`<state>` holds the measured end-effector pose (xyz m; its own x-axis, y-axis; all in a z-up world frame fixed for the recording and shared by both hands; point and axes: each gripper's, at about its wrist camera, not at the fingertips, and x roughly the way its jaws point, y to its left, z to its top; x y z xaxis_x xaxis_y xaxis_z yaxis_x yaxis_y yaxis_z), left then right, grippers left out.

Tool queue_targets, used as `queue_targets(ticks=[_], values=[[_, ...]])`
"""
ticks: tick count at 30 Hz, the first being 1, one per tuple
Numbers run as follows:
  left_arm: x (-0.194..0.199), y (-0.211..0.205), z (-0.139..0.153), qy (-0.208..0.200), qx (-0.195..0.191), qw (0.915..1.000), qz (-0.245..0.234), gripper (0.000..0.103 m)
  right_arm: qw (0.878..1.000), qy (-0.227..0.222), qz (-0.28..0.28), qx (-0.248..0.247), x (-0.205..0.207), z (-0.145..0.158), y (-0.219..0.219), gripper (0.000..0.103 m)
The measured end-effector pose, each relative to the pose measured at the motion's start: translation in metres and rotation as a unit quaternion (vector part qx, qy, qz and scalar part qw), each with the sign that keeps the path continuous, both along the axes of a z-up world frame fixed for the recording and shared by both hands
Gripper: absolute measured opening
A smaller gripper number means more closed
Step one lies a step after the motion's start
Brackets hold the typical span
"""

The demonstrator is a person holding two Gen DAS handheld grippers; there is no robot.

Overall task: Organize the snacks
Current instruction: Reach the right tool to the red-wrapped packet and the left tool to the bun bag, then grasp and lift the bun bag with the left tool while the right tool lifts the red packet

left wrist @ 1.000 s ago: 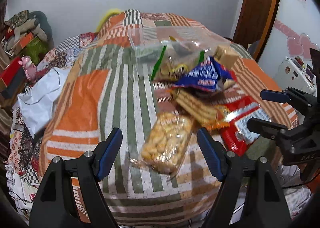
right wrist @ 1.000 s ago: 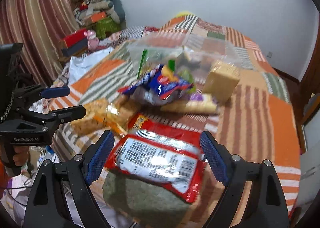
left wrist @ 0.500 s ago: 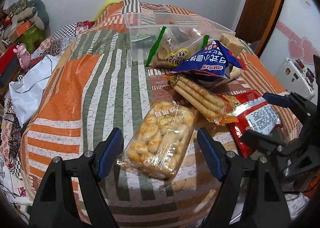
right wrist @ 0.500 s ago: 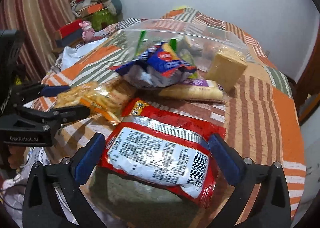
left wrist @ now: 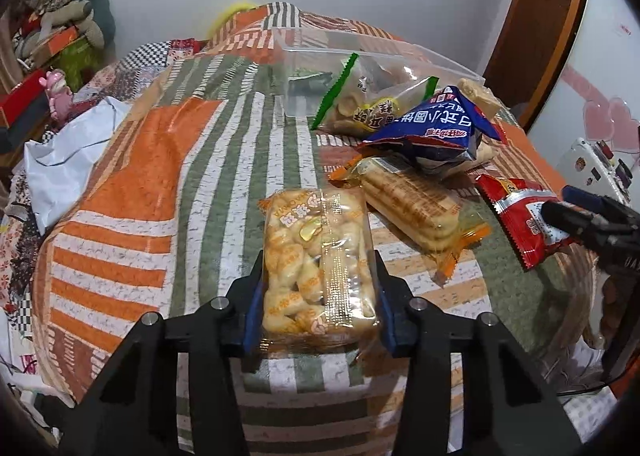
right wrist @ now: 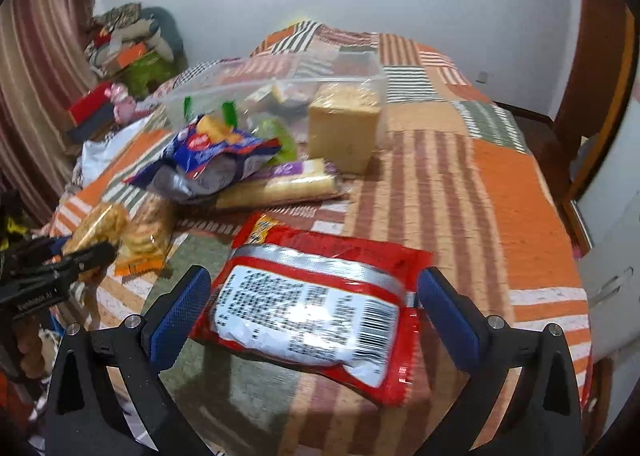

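Patchwork bedding in orange, green and white stripes serves as the work surface, with snacks scattered across its near half. Closest, the clear pack of small biscuits lies between the blue pads of the left gripper, whose jaws are closing and already touch both sides of the pack. Just beside it sit a long biscuit sleeve and a blue bag. Over the red packet the right gripper stands spread wide, its pads clear of the wrapper. Farther back, the clear plastic container holds what look like a few packets, though glare makes its contents uncertain; a tan block leans against it. Judging by this, sorting has barely begun: most snacks remain loose outside.
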<state>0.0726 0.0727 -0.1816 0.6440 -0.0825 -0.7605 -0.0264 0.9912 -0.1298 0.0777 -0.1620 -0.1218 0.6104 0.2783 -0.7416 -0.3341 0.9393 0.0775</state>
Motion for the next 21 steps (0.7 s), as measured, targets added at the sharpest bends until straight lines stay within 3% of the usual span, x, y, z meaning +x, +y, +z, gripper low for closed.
queue_targets(ticks=[3,6,13,15,17,21], values=[[-0.002,0.000,0.001,-0.002,0.005,1.0000,0.003,0.045,0.999,0.017,-0.010,0.026,0.006,-0.003,-0.010,0.103],[-0.004,0.000,0.001,-0.001,0.003,1.0000,0.005,0.045,0.997,0.068,-0.001,0.042,0.014,-0.019,-0.009,0.103],[-0.005,0.000,0.002,-0.001,-0.001,1.0000,0.008,0.045,0.998,0.047,0.016,0.042,0.008,-0.023,0.000,0.102],[-0.005,-0.001,0.003,-0.002,-0.001,1.0000,0.009,0.045,0.998,0.040,0.011,0.043,0.009,-0.022,-0.001,0.094],[-0.007,-0.001,0.005,-0.004,-0.001,1.0000,0.009,0.045,0.998,0.039,0.015,0.053,0.009,-0.019,-0.003,0.076],[-0.008,-0.002,0.010,-0.010,0.002,0.9999,0.010,0.045,0.997,0.037,0.016,0.071,0.009,-0.017,-0.008,0.066]])
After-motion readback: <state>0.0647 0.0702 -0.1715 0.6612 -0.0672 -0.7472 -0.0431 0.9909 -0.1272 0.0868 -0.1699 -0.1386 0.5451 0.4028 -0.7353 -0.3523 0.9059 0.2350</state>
